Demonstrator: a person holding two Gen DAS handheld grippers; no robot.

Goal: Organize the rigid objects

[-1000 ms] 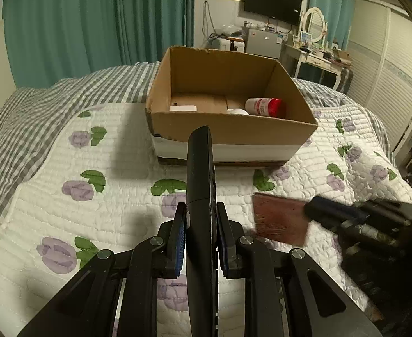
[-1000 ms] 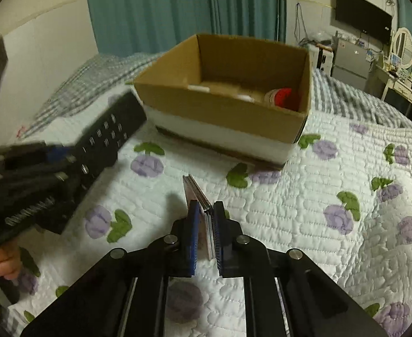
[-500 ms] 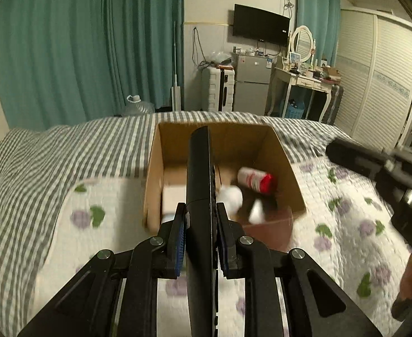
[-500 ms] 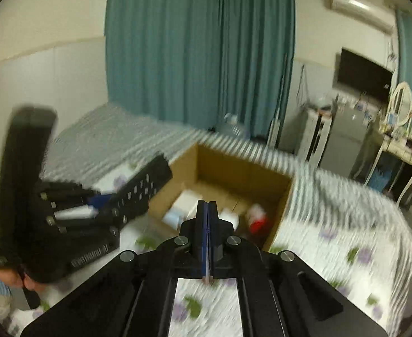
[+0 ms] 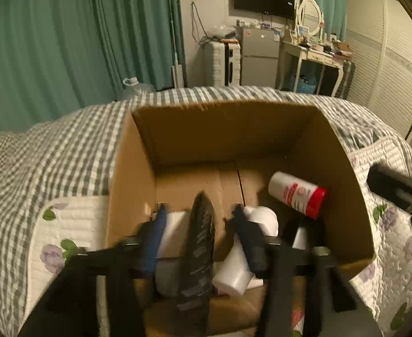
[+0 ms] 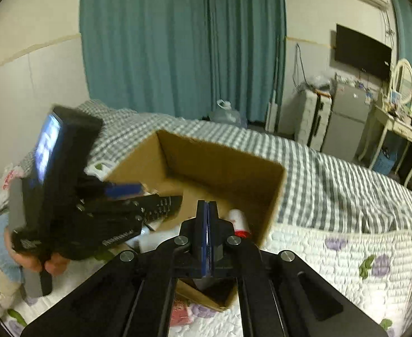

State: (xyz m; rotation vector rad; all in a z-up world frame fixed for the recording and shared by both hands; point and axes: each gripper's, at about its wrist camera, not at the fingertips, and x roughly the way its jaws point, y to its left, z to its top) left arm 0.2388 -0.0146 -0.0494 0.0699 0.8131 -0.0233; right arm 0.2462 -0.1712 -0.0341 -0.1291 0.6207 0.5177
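Left wrist view: the left gripper (image 5: 199,219) is seen over the cardboard box (image 5: 343,174) with its fingers (image 5: 155,230) spread wide; the black remote control (image 5: 199,247), blurred, lies between them, touching neither, its tip pointing into the box. On the box floor a white bottle with red cap (image 5: 297,193) lies on its side, beside white containers (image 5: 239,266). The box rests on a floral quilt (image 5: 65,224). Right wrist view: the right gripper (image 6: 207,213) is seen with its blue pads pressed together, nothing visible between them, over the near edge of the cardboard box (image 6: 225,168). The left gripper (image 6: 121,196) is seen at left, with the remote control (image 6: 161,206) reaching over the box rim.
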